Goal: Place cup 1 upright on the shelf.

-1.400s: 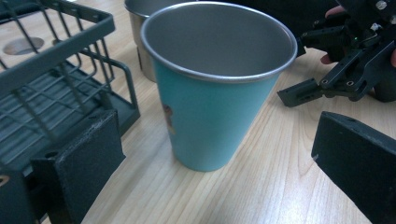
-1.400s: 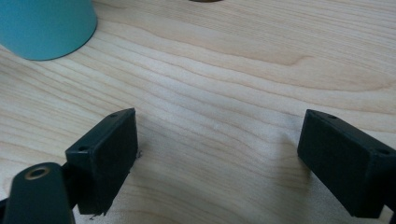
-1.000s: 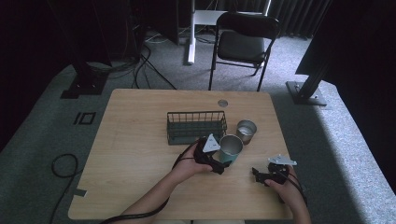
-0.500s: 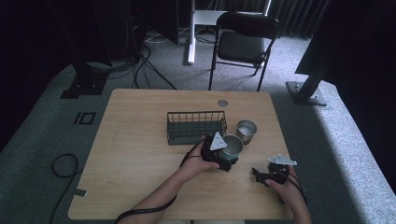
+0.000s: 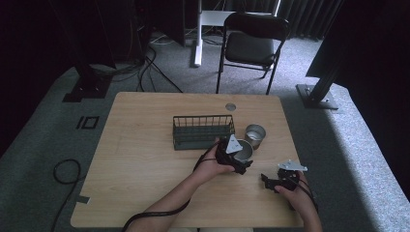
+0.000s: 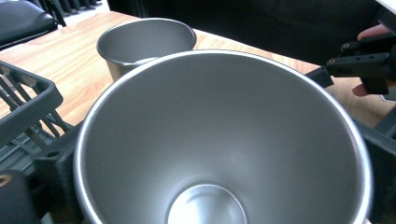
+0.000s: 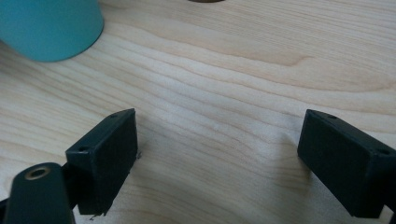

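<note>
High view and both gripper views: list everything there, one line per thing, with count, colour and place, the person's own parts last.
Metal cup: 1, silver, upright on the table right of the basket.
Held metal cup: 1, silver, empty, between the left tongs' jaws, near the first cup.
Wire basket: 1, dark green, middle of the table.
Teal object: 1, on the table ahead of the right tongs; what it is cannot be told.
Table: 1, light wood.
Round insert: 1, grey, in the tabletop's far edge.
Folding chair: 1, black, beyond the table.
Cables: black, on the grey floor.
Left tongs: 1, black, shut on the held cup.
Right tongs: 1, black, open above bare tabletop.
</note>
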`<action>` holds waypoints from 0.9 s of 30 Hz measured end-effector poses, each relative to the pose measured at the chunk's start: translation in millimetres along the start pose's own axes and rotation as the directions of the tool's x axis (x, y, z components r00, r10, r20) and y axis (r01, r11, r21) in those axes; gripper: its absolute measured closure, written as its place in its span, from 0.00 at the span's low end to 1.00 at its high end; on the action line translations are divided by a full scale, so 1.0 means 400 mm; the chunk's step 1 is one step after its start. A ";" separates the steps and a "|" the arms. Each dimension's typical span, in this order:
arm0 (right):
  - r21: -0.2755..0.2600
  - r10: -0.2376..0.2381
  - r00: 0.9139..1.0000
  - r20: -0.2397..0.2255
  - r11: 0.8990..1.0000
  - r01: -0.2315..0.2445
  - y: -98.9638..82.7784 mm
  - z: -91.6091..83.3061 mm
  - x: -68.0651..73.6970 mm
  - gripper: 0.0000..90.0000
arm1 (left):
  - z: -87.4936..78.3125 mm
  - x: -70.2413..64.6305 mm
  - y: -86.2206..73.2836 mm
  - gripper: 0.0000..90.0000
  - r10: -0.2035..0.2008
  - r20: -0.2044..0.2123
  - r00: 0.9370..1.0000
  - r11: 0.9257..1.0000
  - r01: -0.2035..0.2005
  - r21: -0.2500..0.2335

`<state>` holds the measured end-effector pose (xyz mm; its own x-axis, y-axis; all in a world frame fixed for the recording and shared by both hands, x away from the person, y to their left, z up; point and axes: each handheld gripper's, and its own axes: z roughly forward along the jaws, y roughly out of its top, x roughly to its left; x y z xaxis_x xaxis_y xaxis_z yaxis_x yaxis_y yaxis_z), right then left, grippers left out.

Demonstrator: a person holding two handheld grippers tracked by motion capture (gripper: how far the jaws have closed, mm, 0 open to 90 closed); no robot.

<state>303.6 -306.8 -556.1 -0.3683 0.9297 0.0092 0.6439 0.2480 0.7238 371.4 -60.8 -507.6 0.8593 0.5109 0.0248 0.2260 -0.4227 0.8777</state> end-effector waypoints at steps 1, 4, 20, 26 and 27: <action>-0.001 0.000 1.000 -0.001 1.000 0.000 0.000 0.000 -0.001 0.13 | 0.002 -0.001 0.000 0.06 -0.003 -0.002 1.000 1.000 0.003 -0.001; -0.001 -0.003 1.000 -0.002 1.000 0.003 0.001 0.001 -0.002 0.13 | 0.008 -0.002 0.000 0.11 -0.007 -0.030 1.000 1.000 0.007 0.000; 0.000 -0.001 1.000 -0.002 1.000 0.001 0.001 0.001 -0.002 0.13 | -0.017 0.009 0.006 0.15 -0.006 0.007 1.000 0.998 0.007 -0.060; -0.002 -0.003 1.000 -0.002 1.000 0.003 0.001 0.001 -0.002 0.13 | -0.053 0.010 0.031 0.15 -0.001 0.017 1.000 0.997 0.003 -0.081; -0.002 -0.003 1.000 -0.002 1.000 0.003 0.001 0.001 -0.002 0.13 | -0.053 0.010 0.031 0.15 -0.001 0.017 1.000 0.997 0.003 -0.081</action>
<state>304.5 -307.3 -556.2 -0.3717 0.9283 0.0083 0.6416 0.2504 0.7250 367.8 -48.1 -486.3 0.8665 0.4989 0.0155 0.1907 -0.3596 0.9134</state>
